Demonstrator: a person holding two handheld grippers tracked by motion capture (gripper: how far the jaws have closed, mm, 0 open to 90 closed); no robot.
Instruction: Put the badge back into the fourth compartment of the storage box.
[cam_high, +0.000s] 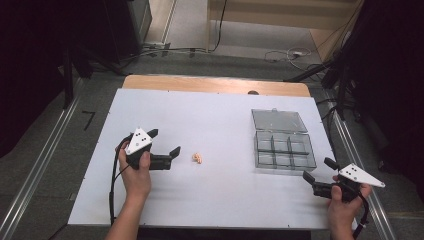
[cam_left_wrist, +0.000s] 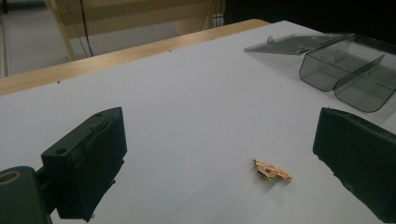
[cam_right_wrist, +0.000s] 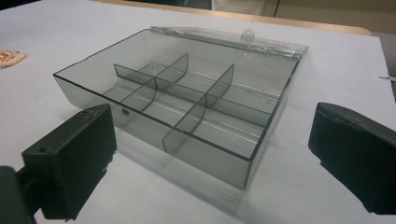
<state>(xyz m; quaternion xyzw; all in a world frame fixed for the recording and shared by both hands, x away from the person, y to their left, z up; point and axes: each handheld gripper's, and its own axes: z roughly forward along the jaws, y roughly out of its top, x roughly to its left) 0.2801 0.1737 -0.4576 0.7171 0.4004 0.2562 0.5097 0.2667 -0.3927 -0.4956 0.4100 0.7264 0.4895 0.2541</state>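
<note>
Your left gripper (cam_high: 164, 141) rests on the white table (cam_high: 215, 115), fingers spread wide and empty, aimed at the small gold clip (cam_high: 197, 158) just beyond them; its own view reveals the gold metal. Right of it stands the open compartment box (cam_high: 284, 145). Your right gripper (cam_high: 317, 169), fingers wide and empty, faces that box.

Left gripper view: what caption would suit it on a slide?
Open left claw hovers over a white table, a small gold piece lying between its jaws, an open clear box beyond.
</note>
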